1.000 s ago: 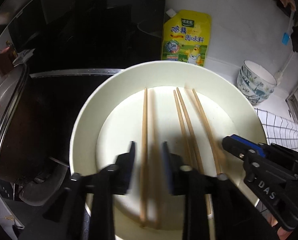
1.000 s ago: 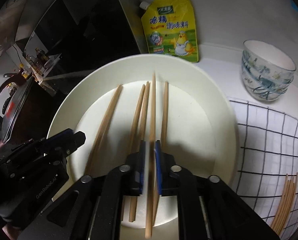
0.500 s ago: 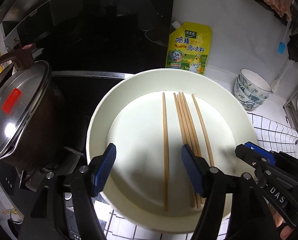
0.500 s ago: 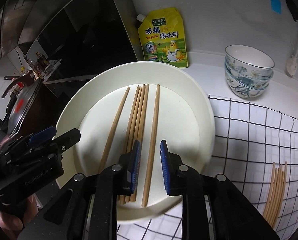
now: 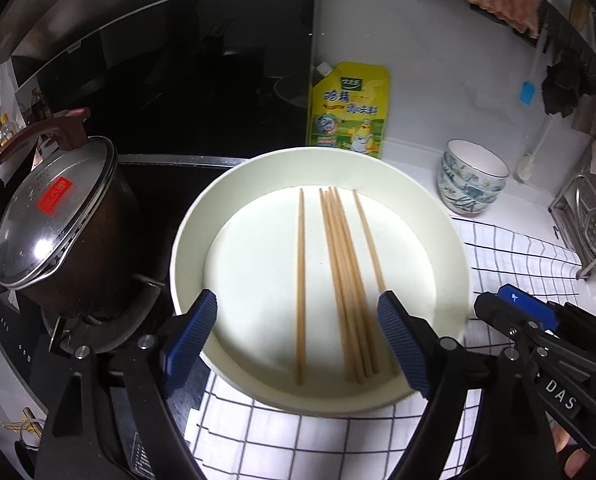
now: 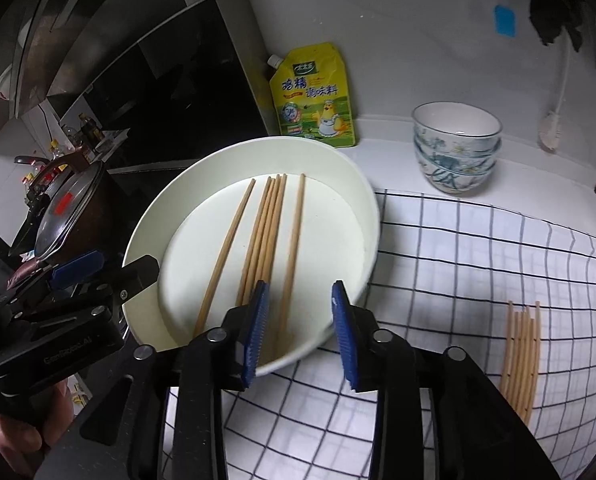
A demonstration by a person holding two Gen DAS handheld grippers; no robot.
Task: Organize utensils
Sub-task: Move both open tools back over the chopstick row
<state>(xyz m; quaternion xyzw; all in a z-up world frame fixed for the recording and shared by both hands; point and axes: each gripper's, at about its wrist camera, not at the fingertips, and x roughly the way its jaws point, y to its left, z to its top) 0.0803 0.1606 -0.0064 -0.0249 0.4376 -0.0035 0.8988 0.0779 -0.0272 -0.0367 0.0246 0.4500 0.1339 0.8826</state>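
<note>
Several wooden chopsticks [image 5: 340, 276] [image 6: 268, 236] lie side by side in a wide cream plate [image 5: 202, 216] [image 6: 354, 184]. My left gripper [image 5: 298, 340] hangs above the plate's near edge, its jaws opening wide, clear of the sticks and holding nothing. My right gripper [image 6: 300, 332] hovers over the plate's near rim, its jaws opening too; the nearest chopstick lies below the gap, untouched. A second bundle of chopsticks [image 6: 522, 356] rests on the checked cloth [image 6: 478, 264] at the right. Each gripper shows at the edge of the other's view.
A lidded dark pot [image 5: 54, 224] stands on the black stove left of the plate. A yellow seasoning pouch [image 5: 348, 110] leans on the white wall behind. Stacked patterned bowls [image 6: 456, 152] sit at the back right, a wire rack [image 5: 594, 224] beyond.
Both grippers let go of the chopsticks they held, opened and drew back and up from the plate. The freed sticks now lie flat in the plate.
</note>
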